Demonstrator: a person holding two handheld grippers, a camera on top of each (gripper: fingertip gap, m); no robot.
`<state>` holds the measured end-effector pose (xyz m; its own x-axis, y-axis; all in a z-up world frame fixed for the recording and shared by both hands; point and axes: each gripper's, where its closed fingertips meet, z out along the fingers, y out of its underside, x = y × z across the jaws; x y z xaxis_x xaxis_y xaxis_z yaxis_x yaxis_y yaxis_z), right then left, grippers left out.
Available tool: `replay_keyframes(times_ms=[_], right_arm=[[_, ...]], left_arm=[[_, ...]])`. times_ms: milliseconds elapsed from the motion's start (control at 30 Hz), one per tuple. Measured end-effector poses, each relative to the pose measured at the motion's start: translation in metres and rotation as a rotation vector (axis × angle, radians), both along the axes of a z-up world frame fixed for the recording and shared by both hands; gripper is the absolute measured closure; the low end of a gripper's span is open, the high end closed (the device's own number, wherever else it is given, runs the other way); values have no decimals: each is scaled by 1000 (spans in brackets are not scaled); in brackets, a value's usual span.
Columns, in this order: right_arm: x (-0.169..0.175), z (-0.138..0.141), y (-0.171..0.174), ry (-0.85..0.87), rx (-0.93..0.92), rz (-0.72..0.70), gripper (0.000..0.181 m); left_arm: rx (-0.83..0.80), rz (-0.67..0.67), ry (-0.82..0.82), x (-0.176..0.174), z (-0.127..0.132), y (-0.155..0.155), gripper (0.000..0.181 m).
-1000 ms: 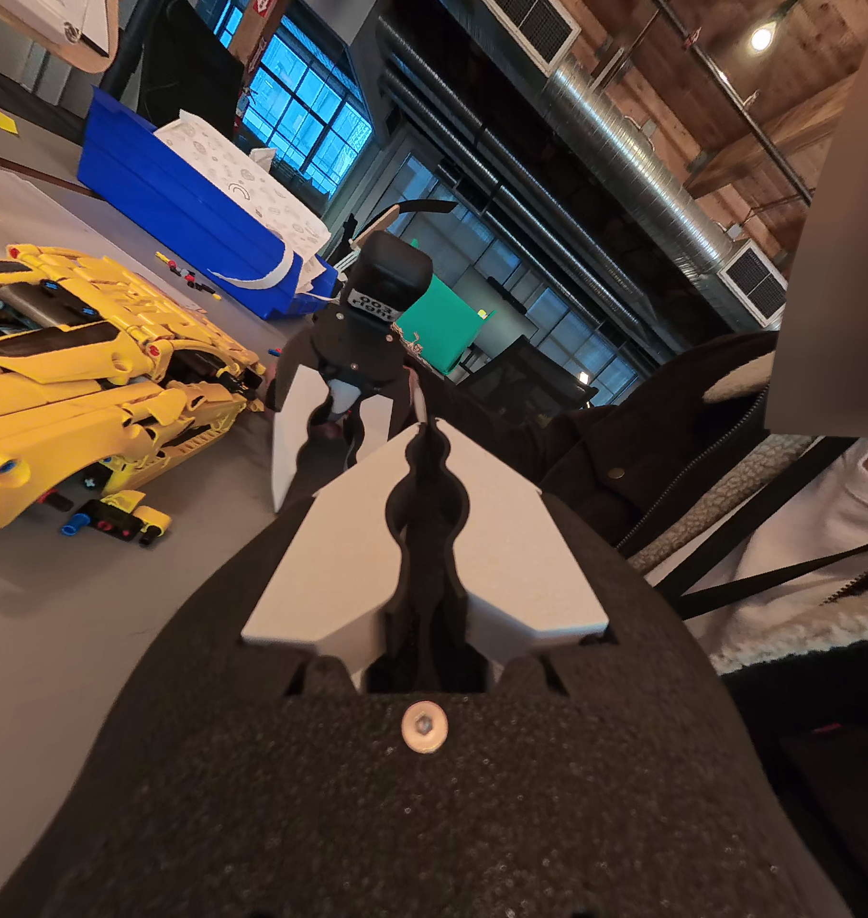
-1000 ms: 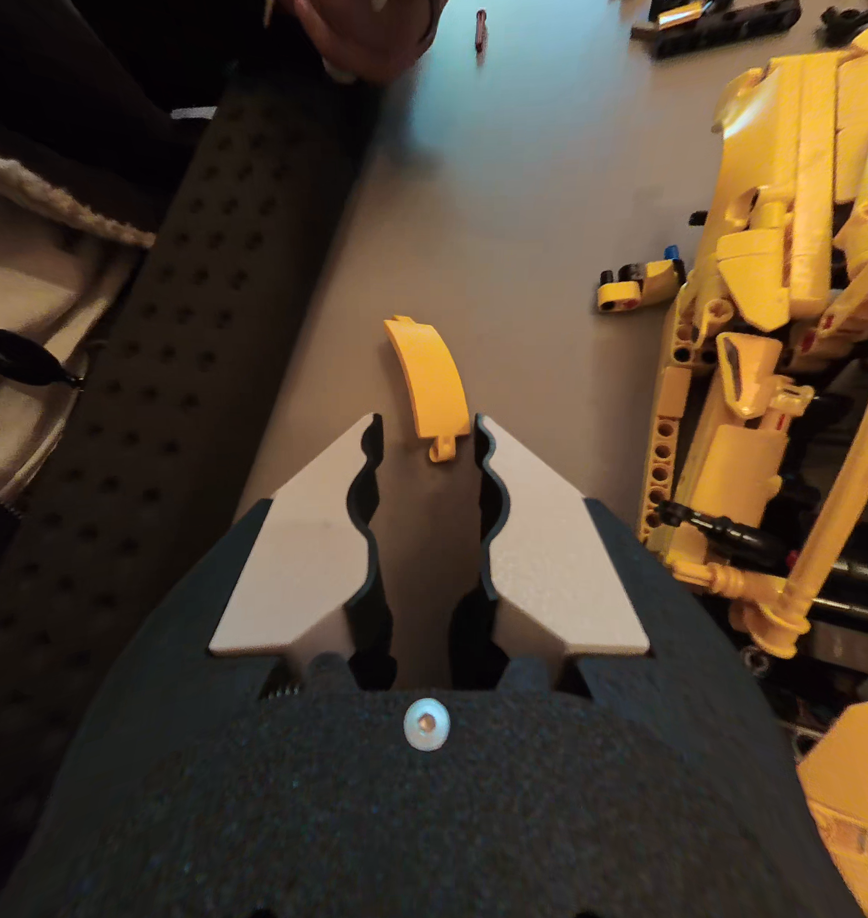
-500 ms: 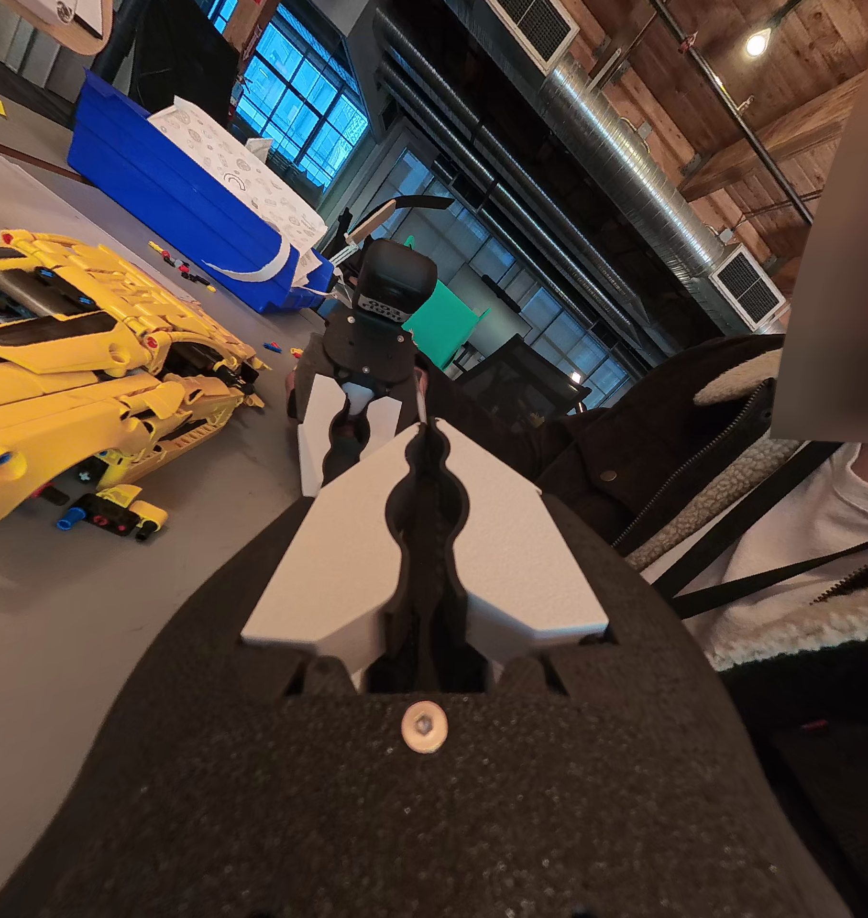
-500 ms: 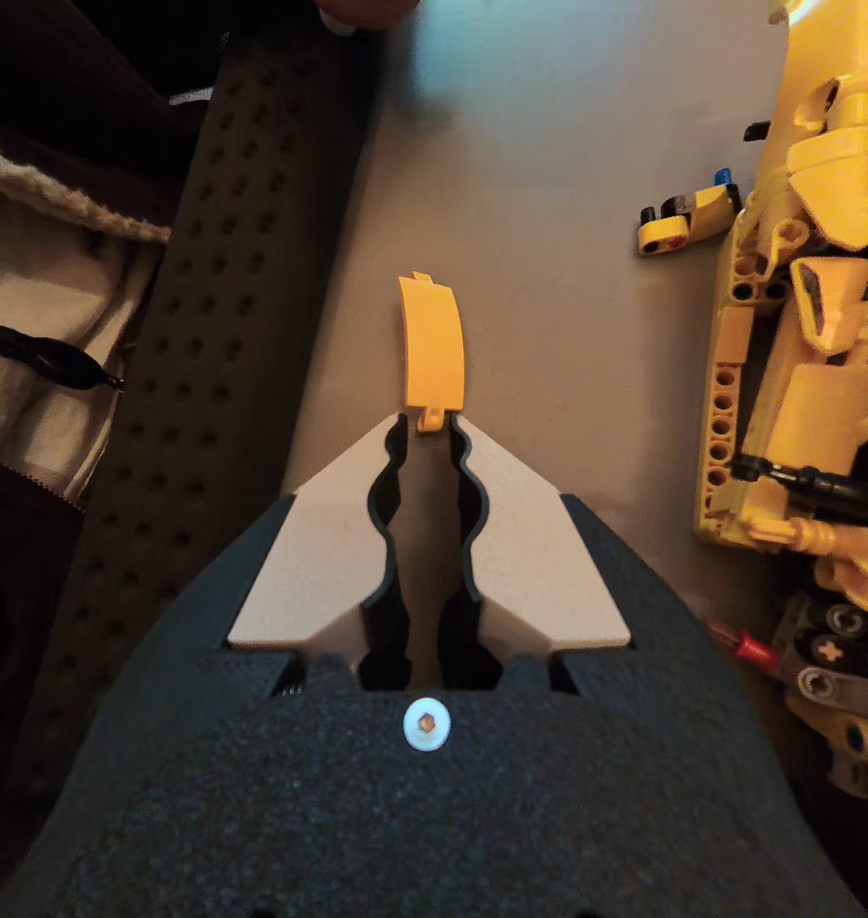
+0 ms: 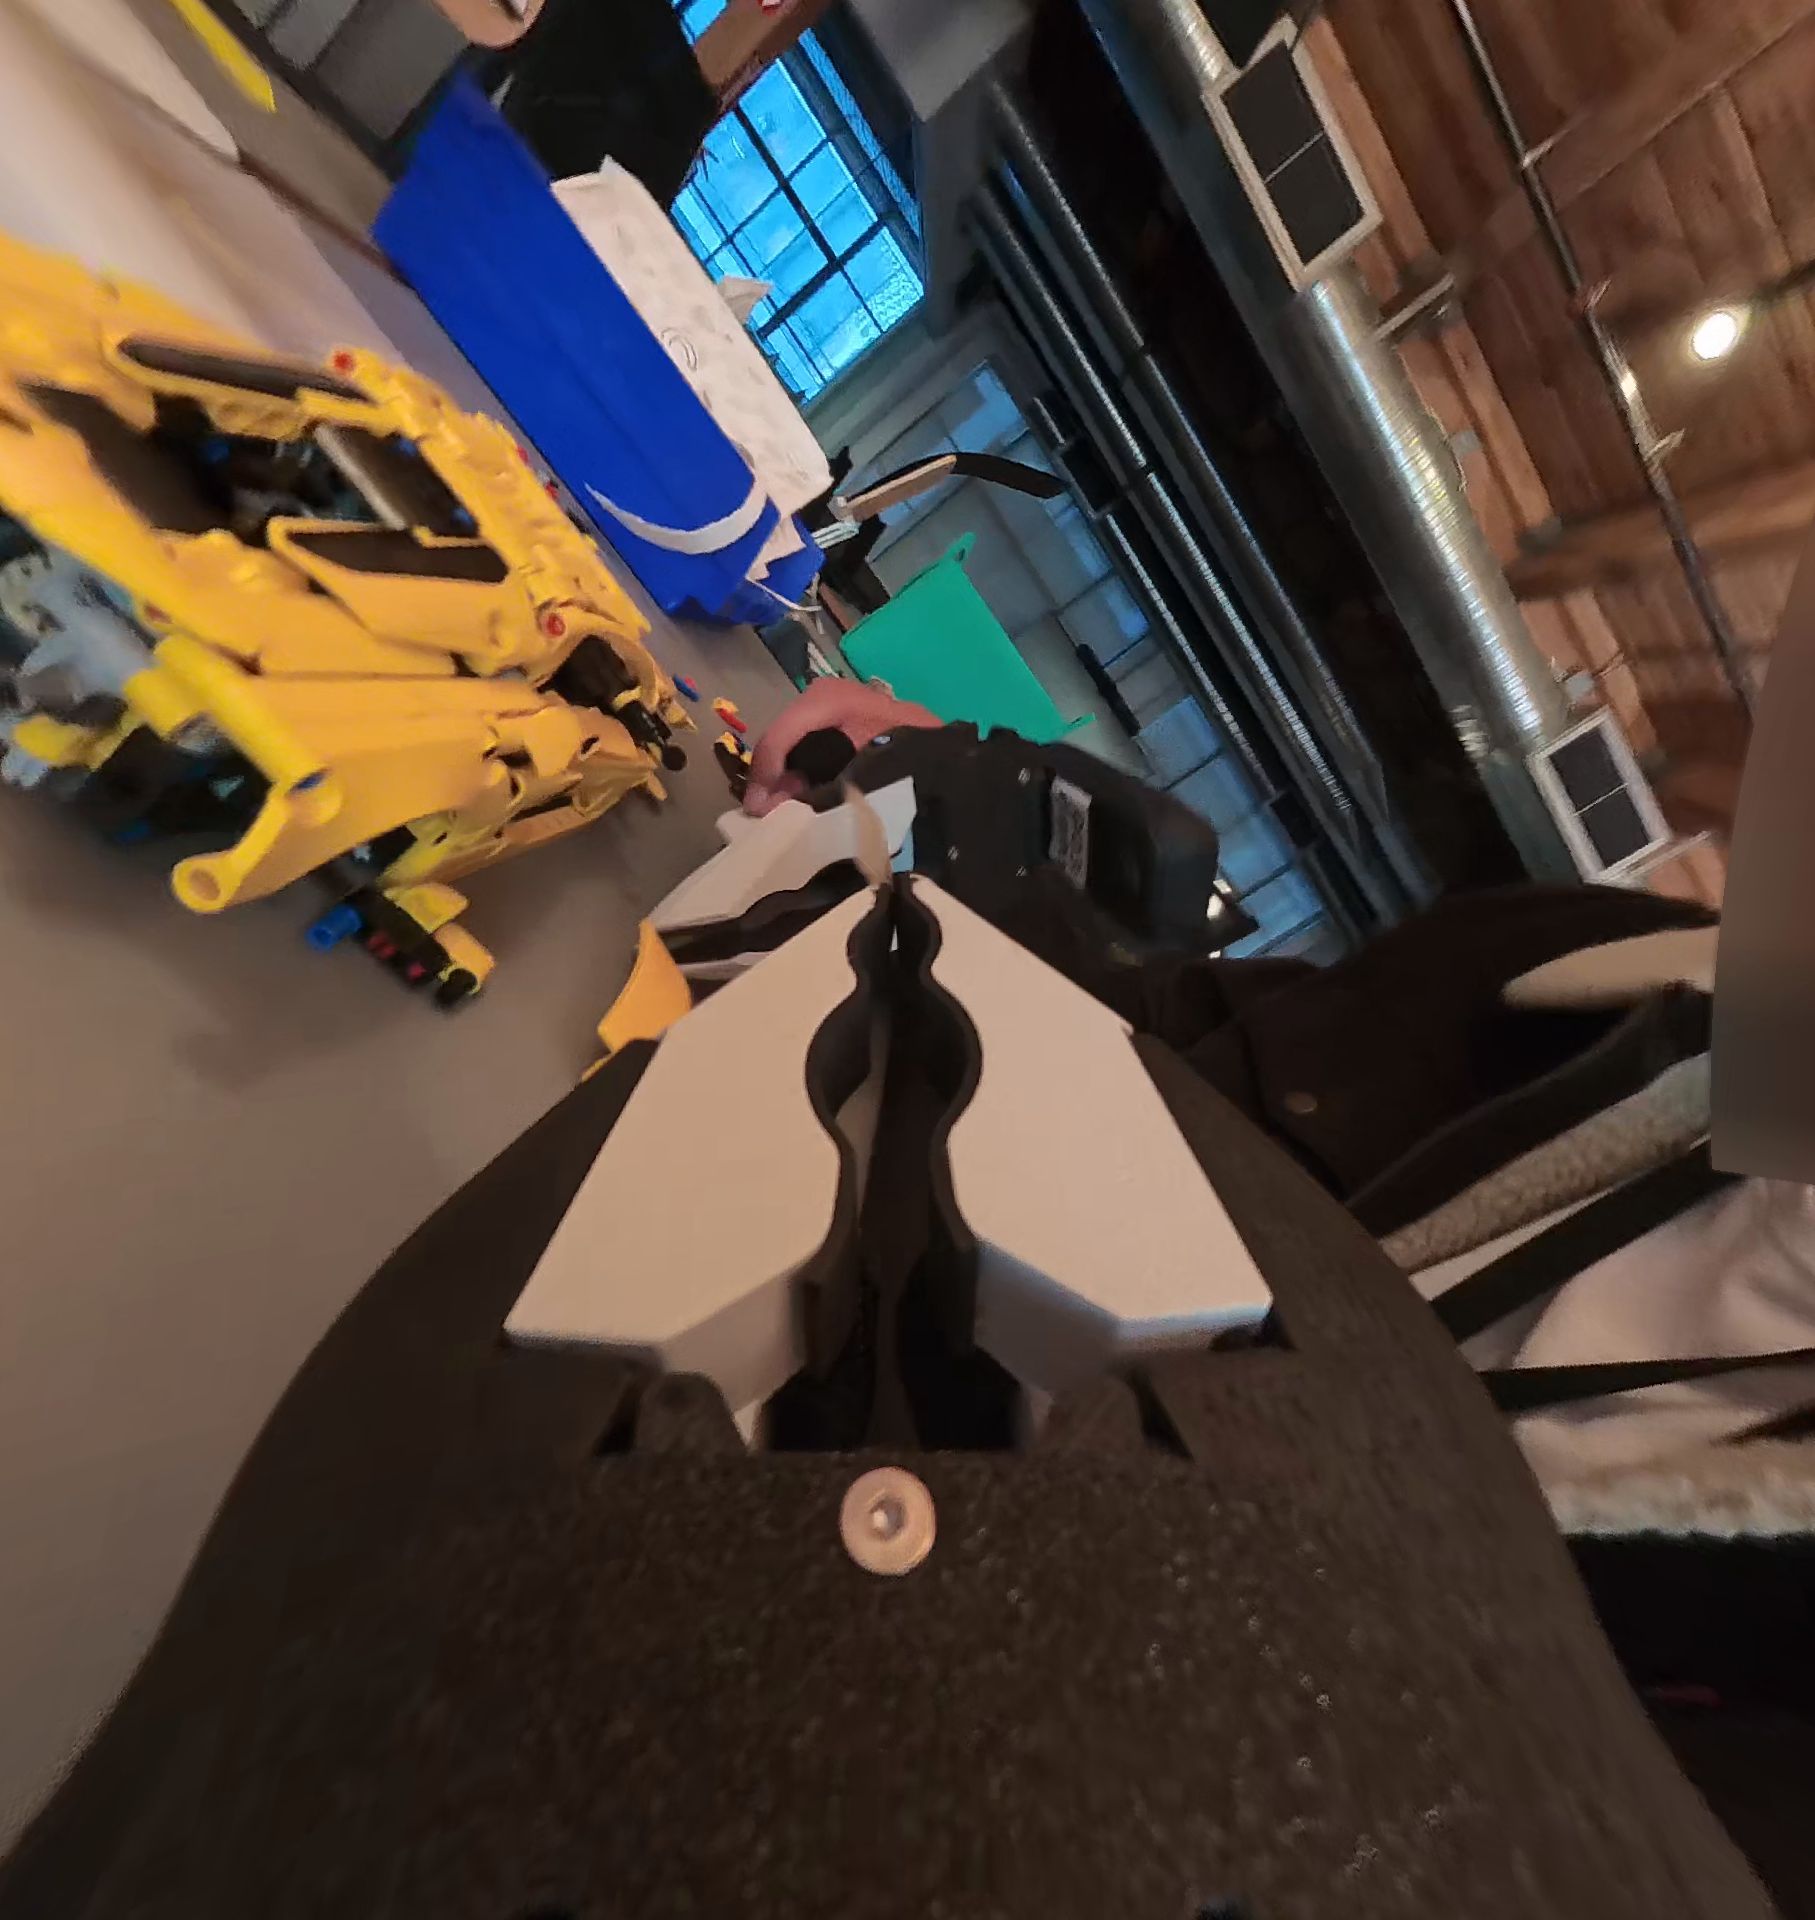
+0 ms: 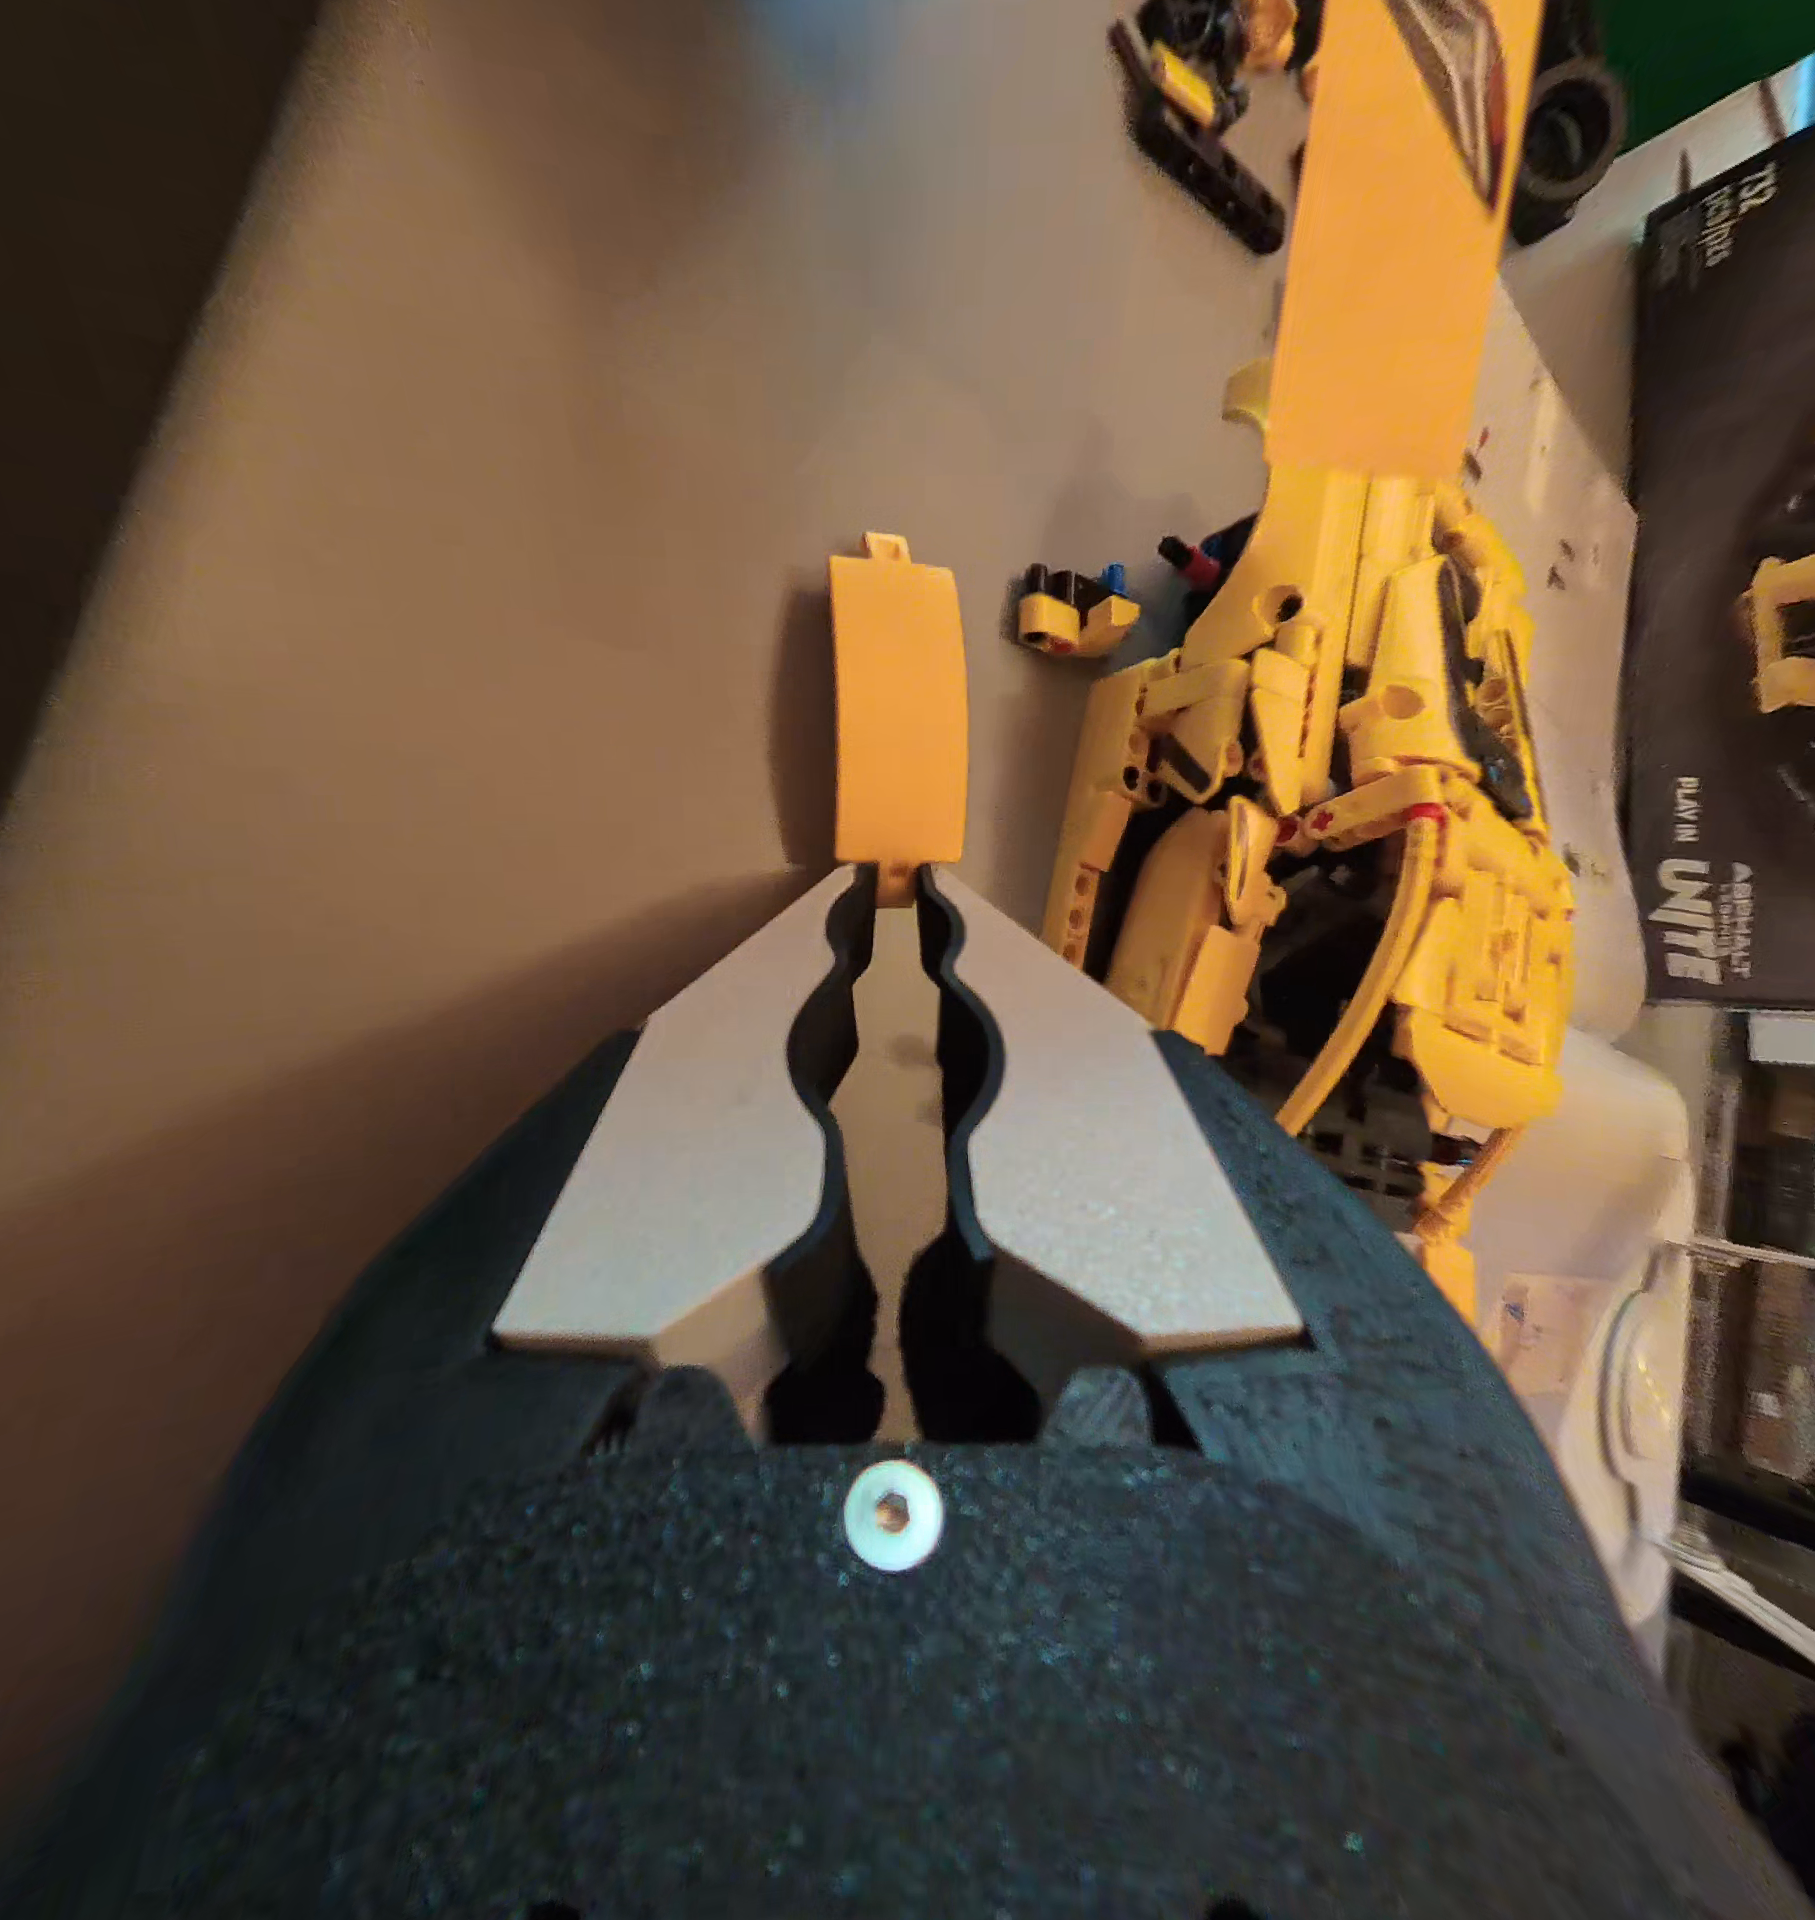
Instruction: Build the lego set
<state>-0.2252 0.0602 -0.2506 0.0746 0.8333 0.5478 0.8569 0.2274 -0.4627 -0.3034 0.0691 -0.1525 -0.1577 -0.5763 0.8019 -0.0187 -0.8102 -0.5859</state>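
My right gripper (image 6: 895, 883) is shut on the tab of a curved yellow panel (image 6: 898, 717) and holds it above the grey table. The yellow lego car (image 6: 1329, 831) lies to its right. In the left wrist view my left gripper (image 5: 895, 894) is shut and empty. The right gripper (image 5: 778, 883) shows just beyond it, turned on its side, with the yellow panel (image 5: 645, 997) at its tips. The car (image 5: 290, 644) lies at the left.
A small yellow and black sub-assembly (image 6: 1074, 613) lies between panel and car; it also shows in the left wrist view (image 5: 404, 935). A black instruction booklet (image 6: 1755, 582) lies right of the car. A blue bin (image 5: 570, 343) stands behind. A person's jacket (image 5: 1402, 1049) is close at right. There is about 12 cm between the tips of the two grippers.
My right gripper closed on the yellow panel's tab, lifted it off the table and swung toward the car. The left gripper turned, staying shut.
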Motion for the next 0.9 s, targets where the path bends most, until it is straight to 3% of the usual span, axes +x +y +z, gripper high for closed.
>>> replay_keyframes(times_ms=[167, 367, 567, 667, 900], right_arm=[[-2, -2, 0, 71, -82, -52, 174], [-10, -3, -19, 219, -376, -55, 174], [-10, 4, -33, 354, -655, -47, 154], [-15, 11, -27, 430, -689, -77, 147], [-22, -4, -23, 340, -601, -96, 141]], left_arm=[[1, -31, 18, 3, -2, -4, 181], [14, -31, 16, 3, -1, -5, 181], [13, -33, 7, 2, 0, -5, 181], [11, -33, 5, 2, 0, -5, 181], [6, -22, -4, 1, 1, -3, 181]])
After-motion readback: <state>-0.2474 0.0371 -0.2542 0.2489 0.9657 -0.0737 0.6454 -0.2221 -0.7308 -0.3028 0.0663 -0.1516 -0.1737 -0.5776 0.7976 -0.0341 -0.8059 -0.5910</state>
